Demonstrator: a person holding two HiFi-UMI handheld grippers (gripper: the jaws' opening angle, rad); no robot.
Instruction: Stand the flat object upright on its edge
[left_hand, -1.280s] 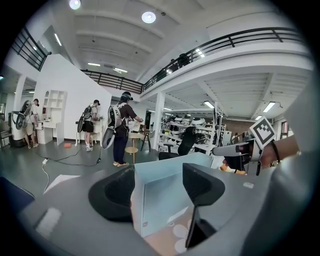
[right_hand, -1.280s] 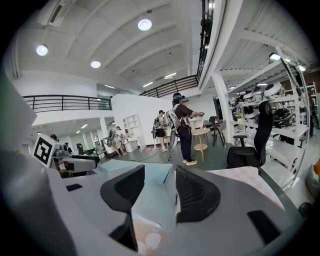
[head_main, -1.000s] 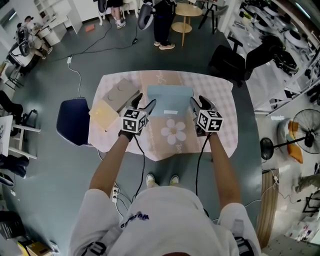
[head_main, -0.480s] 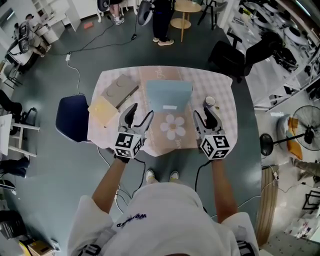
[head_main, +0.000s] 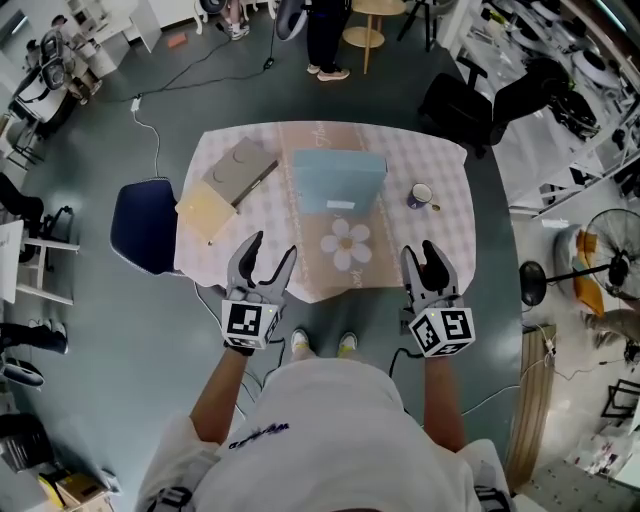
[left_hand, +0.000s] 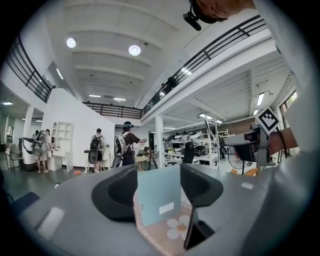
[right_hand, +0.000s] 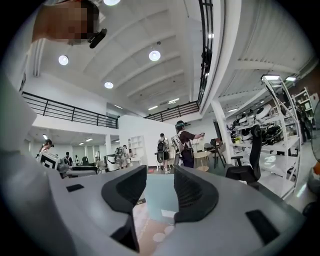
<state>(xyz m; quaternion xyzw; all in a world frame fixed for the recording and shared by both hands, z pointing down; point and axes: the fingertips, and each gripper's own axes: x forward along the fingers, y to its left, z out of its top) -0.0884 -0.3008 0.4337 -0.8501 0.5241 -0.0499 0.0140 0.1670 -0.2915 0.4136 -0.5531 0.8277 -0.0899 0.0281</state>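
The flat light-blue object (head_main: 338, 180) with a small white label stands on its lower edge at the middle of the table (head_main: 445, 160), behind a daisy print (head_main: 347, 243). In the left gripper view the blue object (left_hand: 159, 197) rises upright past the jaws, and in the right gripper view the blue object (right_hand: 159, 194) looks the same. My left gripper (head_main: 272, 246) hangs off the table's near edge, open and empty. My right gripper (head_main: 420, 250) is also back from the table, open and empty. Both pairs of jaws have just narrowed a little, with nothing between them.
A grey block (head_main: 240, 170) and a yellow flat pad (head_main: 207, 215) lie at the table's left. A small cup (head_main: 421, 194) sits at the right. A dark blue chair (head_main: 146, 225) stands left of the table. People stand at the far side of the room.
Both grippers have drawn back from the blue object toward me and off the table's near edge. The blue object stays standing where it was let go.
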